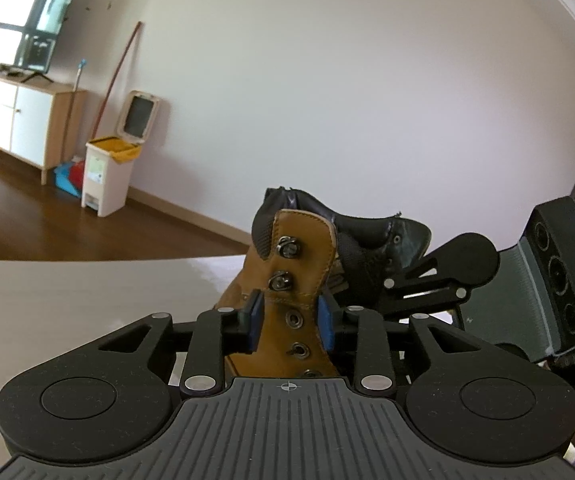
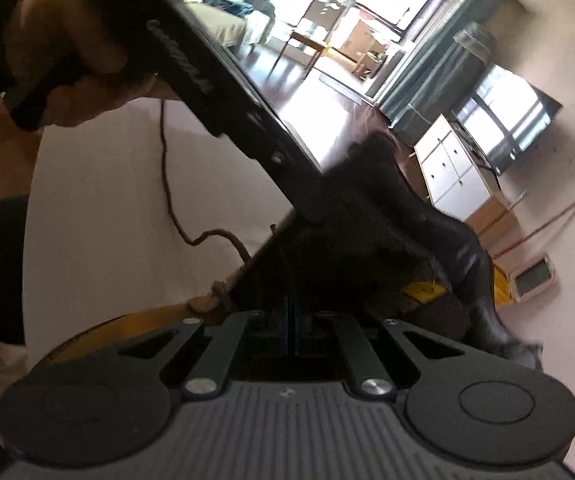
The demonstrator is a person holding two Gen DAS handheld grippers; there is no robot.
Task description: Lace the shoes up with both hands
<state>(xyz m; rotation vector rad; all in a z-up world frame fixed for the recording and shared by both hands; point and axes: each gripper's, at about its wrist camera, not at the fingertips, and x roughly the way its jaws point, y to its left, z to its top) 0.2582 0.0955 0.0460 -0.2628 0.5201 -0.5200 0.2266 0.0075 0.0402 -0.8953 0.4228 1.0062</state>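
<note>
The left gripper [image 1: 290, 322] clamps the tan eyelet flap [image 1: 301, 280] of the boot [image 1: 263, 344] near the tabletop's [image 1: 67, 300] far edge, the right gripper [image 2: 291, 318] pinched shut, apparently on the brown lace [image 2: 167, 184], threading likely next.

Tan boot [image 1: 287, 292] upright on table, eyelets unlaced.

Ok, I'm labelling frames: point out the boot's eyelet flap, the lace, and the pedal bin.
eyelet flap [image 1: 293, 280], left wrist view, tan leather between the hooks.
lace [image 2: 167, 184], right wrist view, brown cord over the table.
pedal bin [image 1: 105, 178], left wrist view, white front.
</note>
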